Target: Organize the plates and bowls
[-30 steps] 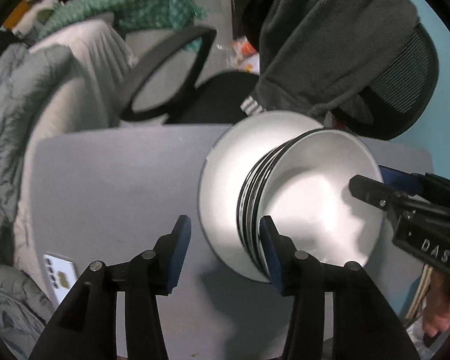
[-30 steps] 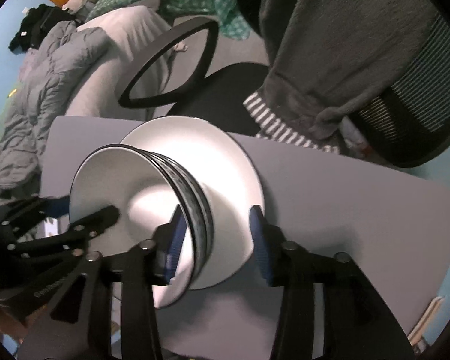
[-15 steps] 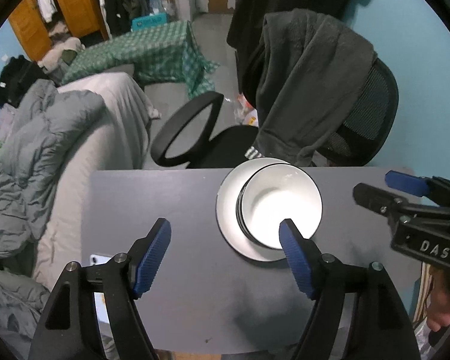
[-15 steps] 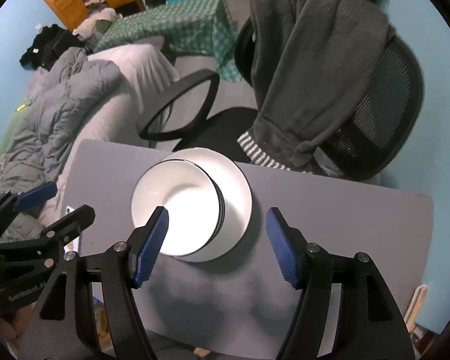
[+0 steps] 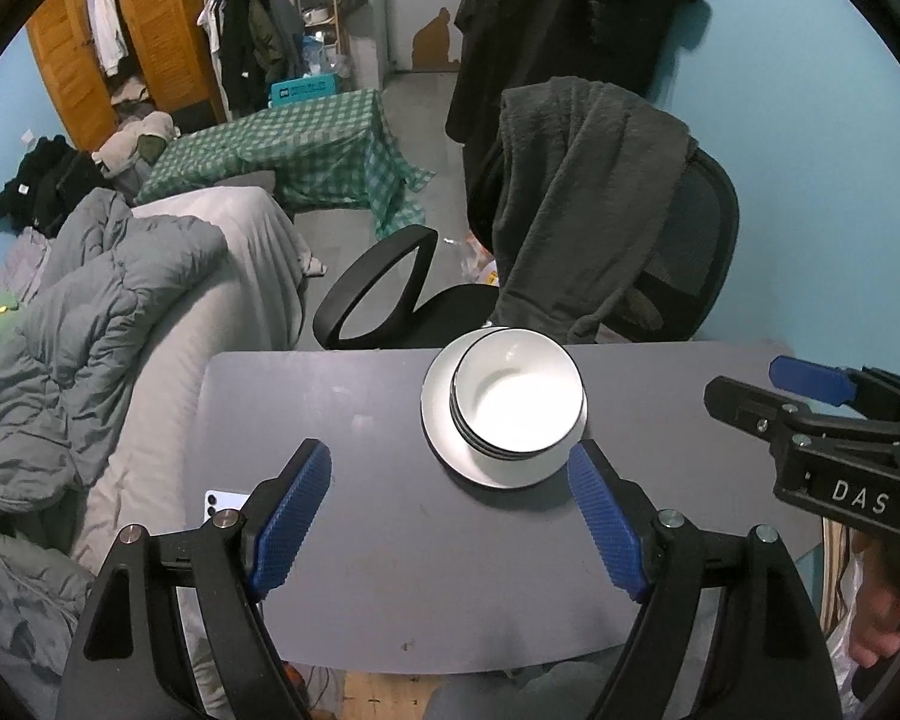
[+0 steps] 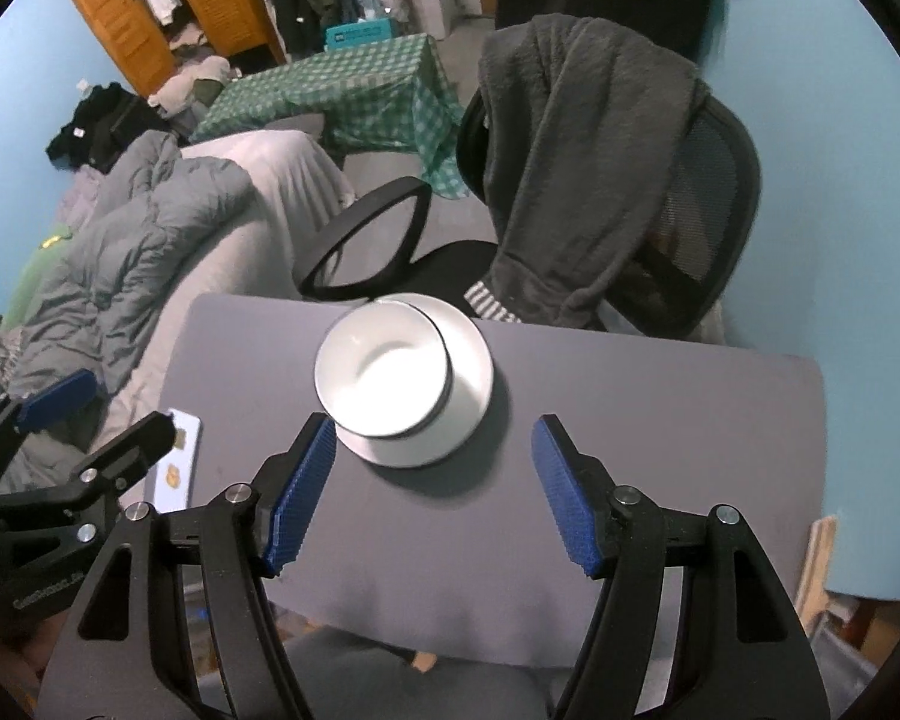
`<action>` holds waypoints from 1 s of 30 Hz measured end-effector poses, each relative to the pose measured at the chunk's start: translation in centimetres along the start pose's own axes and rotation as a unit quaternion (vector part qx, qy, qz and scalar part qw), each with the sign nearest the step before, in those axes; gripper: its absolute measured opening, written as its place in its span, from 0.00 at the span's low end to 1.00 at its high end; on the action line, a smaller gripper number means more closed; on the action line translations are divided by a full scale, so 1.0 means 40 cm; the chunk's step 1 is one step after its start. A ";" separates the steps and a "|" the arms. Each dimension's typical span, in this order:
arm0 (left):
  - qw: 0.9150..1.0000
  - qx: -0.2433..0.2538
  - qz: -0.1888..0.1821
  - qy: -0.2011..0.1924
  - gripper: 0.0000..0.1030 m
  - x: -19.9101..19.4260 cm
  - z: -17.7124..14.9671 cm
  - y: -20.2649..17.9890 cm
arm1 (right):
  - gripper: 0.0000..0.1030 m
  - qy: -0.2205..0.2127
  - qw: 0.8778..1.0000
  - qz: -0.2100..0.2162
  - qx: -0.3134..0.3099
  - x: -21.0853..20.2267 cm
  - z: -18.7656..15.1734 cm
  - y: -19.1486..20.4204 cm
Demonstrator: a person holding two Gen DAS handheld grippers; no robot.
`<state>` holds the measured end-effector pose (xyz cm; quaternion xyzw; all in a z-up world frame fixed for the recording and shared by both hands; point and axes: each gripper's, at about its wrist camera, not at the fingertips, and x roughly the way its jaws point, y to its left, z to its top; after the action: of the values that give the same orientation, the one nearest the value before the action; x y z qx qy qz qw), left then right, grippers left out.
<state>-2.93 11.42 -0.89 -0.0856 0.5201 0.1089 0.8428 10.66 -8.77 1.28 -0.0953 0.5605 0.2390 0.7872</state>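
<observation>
Nearest the lens, left gripper (image 5: 450, 516): jaws are spread wide, having just been opening; nothing is held between them.
Right gripper (image 6: 432, 495): jaws are likewise parted and empty, having just been opening.
Table (image 5: 342, 408): grey top, seen below both grippers.
Bowls (image 5: 519, 399): nested, set on the white plate (image 5: 435, 414) near the far edge.
Chair (image 5: 678, 240): draped with a grey fleece (image 5: 576, 192), behind the table.

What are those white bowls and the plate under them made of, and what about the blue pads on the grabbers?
Bowls: probably glazed ceramic, possibly enamelled; glossy white with thin dark rims, bright glare inside.
Plate: likely the same glazed white ware; smooth and shiny.
Blue pads: look like rubber or printed plastic; matt, with a fine ribbed grid, on black plastic-looking fingers.
</observation>
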 end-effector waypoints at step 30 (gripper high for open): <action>1.000 -0.015 -0.011 -0.004 0.80 -0.080 -0.013 -0.038 | 0.65 -0.040 0.999 -0.013 0.023 -0.131 -0.033 -0.039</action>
<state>-4.37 9.51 1.80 -0.1035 0.5143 0.1076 0.8445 8.97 -12.10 5.51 -0.0746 0.5328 0.2195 0.8139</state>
